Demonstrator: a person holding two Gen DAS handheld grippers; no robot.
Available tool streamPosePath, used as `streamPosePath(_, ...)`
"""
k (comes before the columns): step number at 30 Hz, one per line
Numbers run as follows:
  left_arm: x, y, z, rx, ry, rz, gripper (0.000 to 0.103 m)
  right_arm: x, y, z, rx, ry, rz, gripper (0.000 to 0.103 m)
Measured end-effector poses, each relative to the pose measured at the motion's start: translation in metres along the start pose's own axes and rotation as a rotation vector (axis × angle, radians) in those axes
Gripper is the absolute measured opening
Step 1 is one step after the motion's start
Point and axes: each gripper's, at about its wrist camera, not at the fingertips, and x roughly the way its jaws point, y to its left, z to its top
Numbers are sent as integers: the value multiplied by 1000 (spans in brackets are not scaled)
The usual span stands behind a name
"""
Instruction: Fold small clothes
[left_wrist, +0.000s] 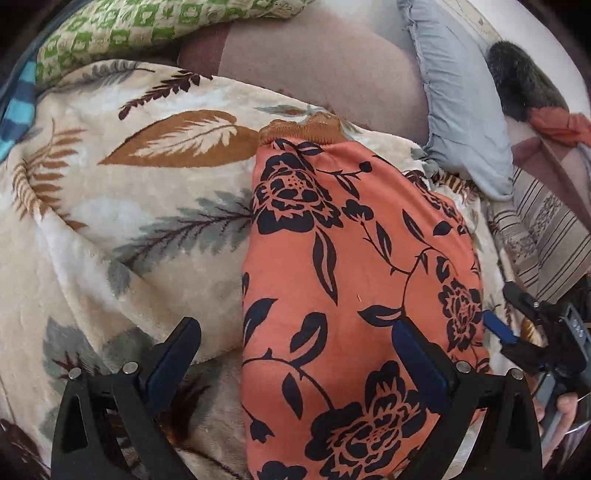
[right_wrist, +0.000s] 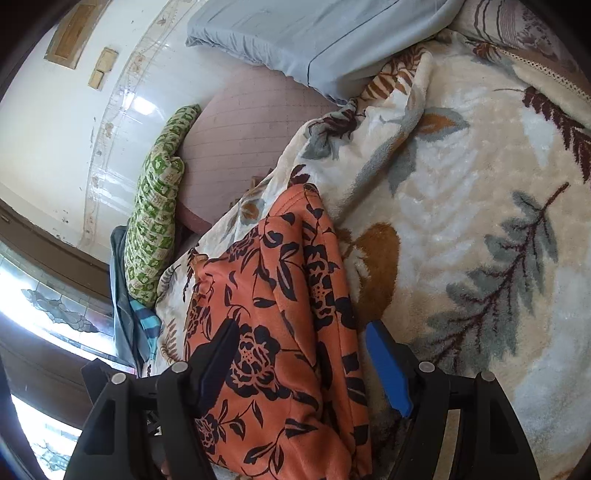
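Note:
An orange garment (left_wrist: 351, 258) with a dark flower print lies flat on a cream leaf-patterned blanket (left_wrist: 129, 221), its ribbed brown hem (left_wrist: 306, 129) at the far end. My left gripper (left_wrist: 295, 339) hovers open over the garment's near left edge; its right finger is over the cloth and its left finger over the blanket. At the garment's right edge my right gripper (left_wrist: 506, 314) shows, open. In the right wrist view the garment (right_wrist: 280, 295) runs between the wide-apart fingers of the right gripper (right_wrist: 301, 343); the pads do not press it. Folds bunch along its middle.
A green-and-white pillow (left_wrist: 147, 26) and a grey-blue pillow (left_wrist: 465, 110) lie at the head of the bed on a mauve sheet (left_wrist: 332, 66). A dark furry item (left_wrist: 517, 81) and striped fabric (left_wrist: 543, 229) sit to the right. The tiled wall (right_wrist: 55, 129) bounds the bed.

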Motion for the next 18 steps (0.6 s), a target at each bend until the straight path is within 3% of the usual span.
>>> streamPosePath(2,-1,0,2,-1,1,28,103,4,2,1,-8,-9,-14,74)
streamPosePath(6,-14,-8,6,74,-83,197,103,-9,25,-1,-105,-118,-47,74)
streamPosePath(10,-26,-8,7,141,-163,350,103,-17,67,-13,-227,-160,26,74)
streamPosePath(14,-29,-2,6,178,-161,416,103,0,99,-35,-331,-89,7,65)
streamPosePath(15,-26,1,5,181,-150,433,103,9,102,-39,-331,-57,-27,56)
streamPosePath(18,-18,9,0,210,-175,440,103,42,85,-48,-279,69,-171,52)
